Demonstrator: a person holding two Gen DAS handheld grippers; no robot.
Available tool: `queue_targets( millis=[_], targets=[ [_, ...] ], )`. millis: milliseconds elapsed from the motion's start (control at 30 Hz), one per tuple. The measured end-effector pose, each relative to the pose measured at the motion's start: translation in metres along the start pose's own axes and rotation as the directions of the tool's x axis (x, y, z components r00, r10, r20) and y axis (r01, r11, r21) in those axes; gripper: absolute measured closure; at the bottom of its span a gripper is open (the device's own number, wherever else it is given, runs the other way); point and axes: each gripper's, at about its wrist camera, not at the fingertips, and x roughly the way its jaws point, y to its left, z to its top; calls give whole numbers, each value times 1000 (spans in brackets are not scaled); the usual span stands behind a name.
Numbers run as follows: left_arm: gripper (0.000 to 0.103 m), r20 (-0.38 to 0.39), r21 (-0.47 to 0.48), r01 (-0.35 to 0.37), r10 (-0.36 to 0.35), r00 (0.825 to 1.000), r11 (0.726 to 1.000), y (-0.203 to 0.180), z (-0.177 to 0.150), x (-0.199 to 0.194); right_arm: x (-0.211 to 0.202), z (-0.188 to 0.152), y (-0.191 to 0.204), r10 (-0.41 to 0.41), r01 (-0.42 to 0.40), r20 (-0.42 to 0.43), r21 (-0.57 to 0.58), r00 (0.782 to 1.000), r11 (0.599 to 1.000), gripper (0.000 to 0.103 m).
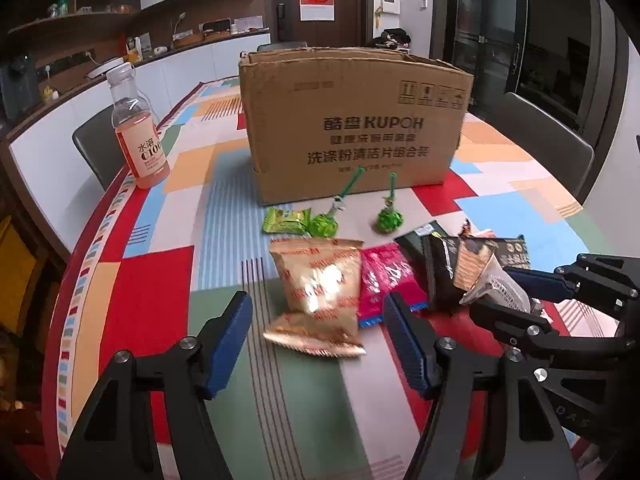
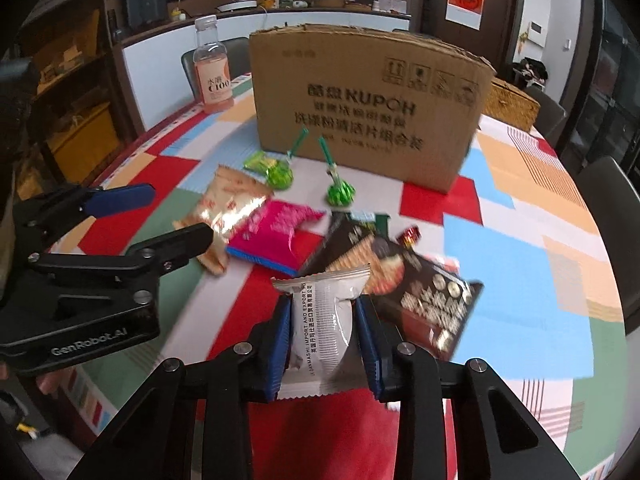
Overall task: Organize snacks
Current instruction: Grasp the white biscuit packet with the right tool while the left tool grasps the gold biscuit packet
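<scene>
My right gripper (image 2: 322,316) is shut on a white-grey snack packet (image 2: 322,328), held above the table; the packet also shows in the left wrist view (image 1: 494,286). My left gripper (image 1: 318,312) is open and empty, its fingers either side of a gold snack bag (image 1: 320,280). A pink packet (image 1: 386,280), a black biscuit pack (image 1: 452,264), a small green packet (image 1: 286,220) and two green lollipops (image 1: 324,222) lie in front of the open cardboard box (image 1: 352,128).
A pink drink bottle (image 1: 138,132) stands at the table's left edge. Chairs (image 1: 548,140) stand around the patterned tablecloth (image 1: 160,240). A wicker basket (image 2: 516,104) sits behind the box at right.
</scene>
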Motion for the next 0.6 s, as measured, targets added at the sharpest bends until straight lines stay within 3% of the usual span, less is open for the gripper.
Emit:
queue_targets(
  millis=[267, 600],
  targets=[
    [46, -47, -41, 46, -48, 998, 998, 15, 10, 28, 17, 25, 2, 13, -13, 25, 6, 1000, 1000, 70],
    [54, -125, -85, 121, -131, 984, 989, 18, 8, 54, 31, 33, 3, 24, -25, 8, 8, 1000, 1000, 70]
  ],
)
